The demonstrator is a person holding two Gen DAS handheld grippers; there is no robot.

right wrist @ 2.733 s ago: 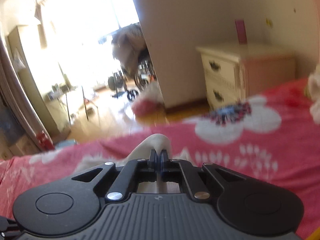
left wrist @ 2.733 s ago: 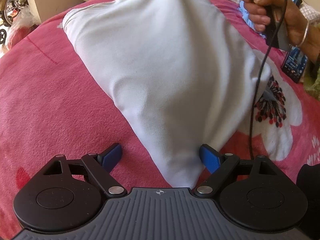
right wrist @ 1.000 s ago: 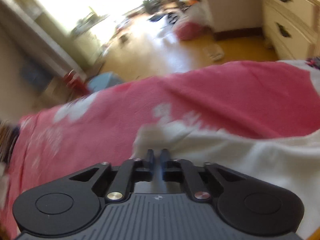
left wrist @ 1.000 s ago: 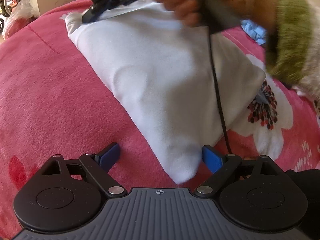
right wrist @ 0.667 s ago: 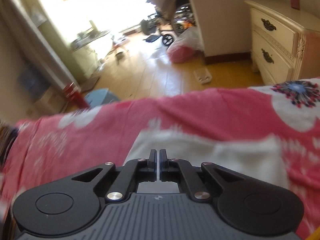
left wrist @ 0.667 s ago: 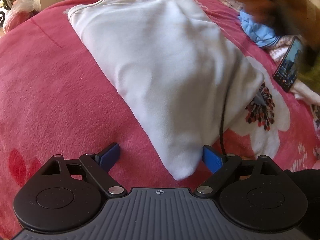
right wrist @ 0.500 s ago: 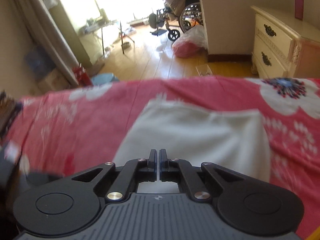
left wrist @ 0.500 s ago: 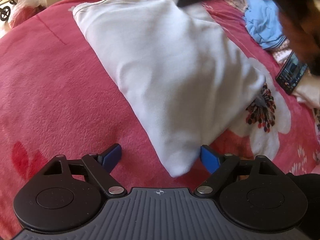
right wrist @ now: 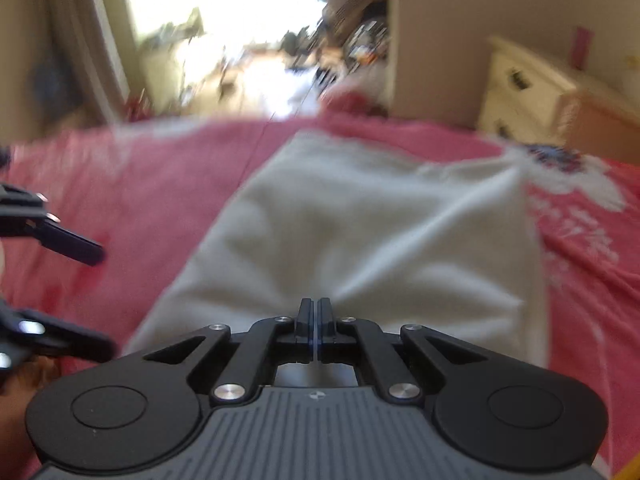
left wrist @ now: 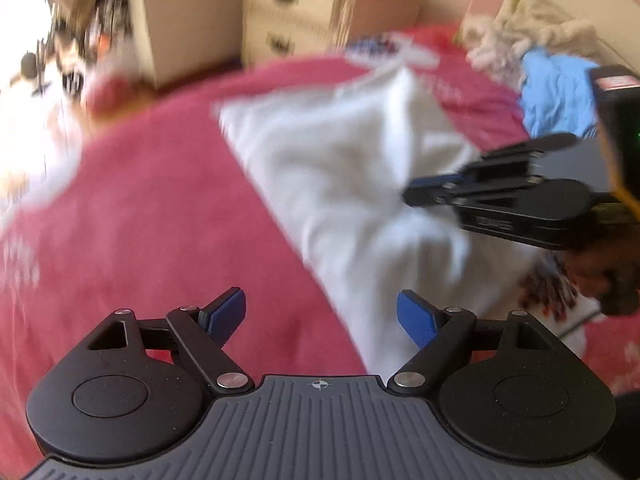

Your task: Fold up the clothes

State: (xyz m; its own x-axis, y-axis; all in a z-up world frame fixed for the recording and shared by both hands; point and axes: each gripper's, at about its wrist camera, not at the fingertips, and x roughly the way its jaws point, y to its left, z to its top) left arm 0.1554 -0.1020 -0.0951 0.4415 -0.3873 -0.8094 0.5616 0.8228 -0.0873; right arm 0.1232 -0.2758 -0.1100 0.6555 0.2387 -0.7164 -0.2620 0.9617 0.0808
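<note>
A white cloth point(left wrist: 340, 168) lies folded into a rough rectangle on the pink flowered bedspread point(left wrist: 160, 220). My left gripper point(left wrist: 322, 314) is open just above the bed. The cloth's near corner runs in under the right blue pad point(left wrist: 416, 318), and neither pad presses on it. My right gripper point(left wrist: 412, 194), held by a hand point(left wrist: 600, 268), reaches in from the right over the cloth. In its own view the right gripper point(right wrist: 315, 308) is shut, and creases in the cloth point(right wrist: 380, 232) fan out from the tips. I cannot tell whether they touch. Both views are blurred.
A cream nightstand point(left wrist: 296, 20) stands beyond the bed's far edge. A blue garment point(left wrist: 556, 88) and a pale heap of clothes point(left wrist: 520, 28) lie at the back right. The left gripper's fingers point(right wrist: 76, 250) show at the left of the right wrist view.
The left wrist view has lifted and tilted up, bringing the nightstand and room into sight. The right gripper has swung from the cloth's far end to its right side.
</note>
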